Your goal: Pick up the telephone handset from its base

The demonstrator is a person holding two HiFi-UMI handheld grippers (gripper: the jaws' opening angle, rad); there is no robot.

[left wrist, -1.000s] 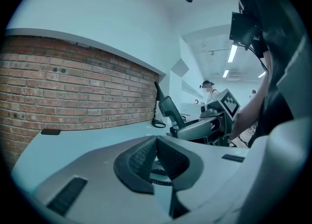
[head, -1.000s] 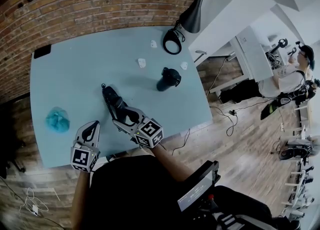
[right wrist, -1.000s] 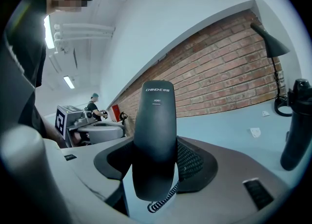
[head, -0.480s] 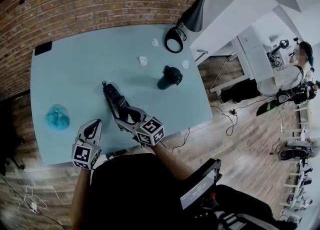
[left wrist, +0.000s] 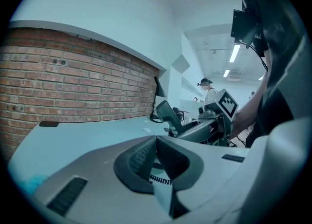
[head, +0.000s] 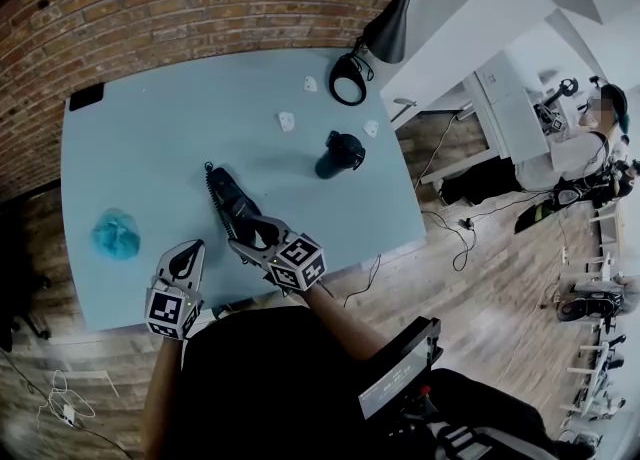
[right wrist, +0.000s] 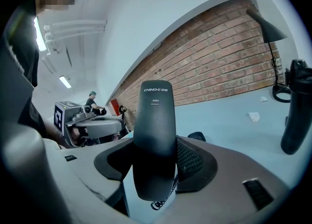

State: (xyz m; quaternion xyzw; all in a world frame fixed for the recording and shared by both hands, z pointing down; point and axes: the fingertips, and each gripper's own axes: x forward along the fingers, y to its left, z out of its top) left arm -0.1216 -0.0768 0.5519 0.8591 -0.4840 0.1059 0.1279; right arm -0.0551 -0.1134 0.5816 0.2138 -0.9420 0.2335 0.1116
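Observation:
A black telephone handset (head: 222, 191) stretches away from me over the pale blue table (head: 150, 148). My right gripper (head: 246, 232) is shut on its near end. In the right gripper view the handset (right wrist: 155, 121) stands between the two dark pads of the right gripper (right wrist: 155, 156), its printed end pointing away. I cannot tell whether its far end touches the table. My left gripper (head: 185, 256) hangs at the table's near edge to the left, apart from the handset. Its pads meet with nothing between them in the left gripper view (left wrist: 156, 142).
A black upright object (head: 340, 155) stands right of the handset. A desk lamp (head: 385, 28) with a ring foot (head: 348, 83) is at the back right. A blue crumpled thing (head: 115, 235) lies at the left, and small white bits (head: 286, 121) lie farther back. A person (head: 590, 138) stands far right.
My right gripper with the handset has sunk slightly toward the table. The left gripper has stayed in place.

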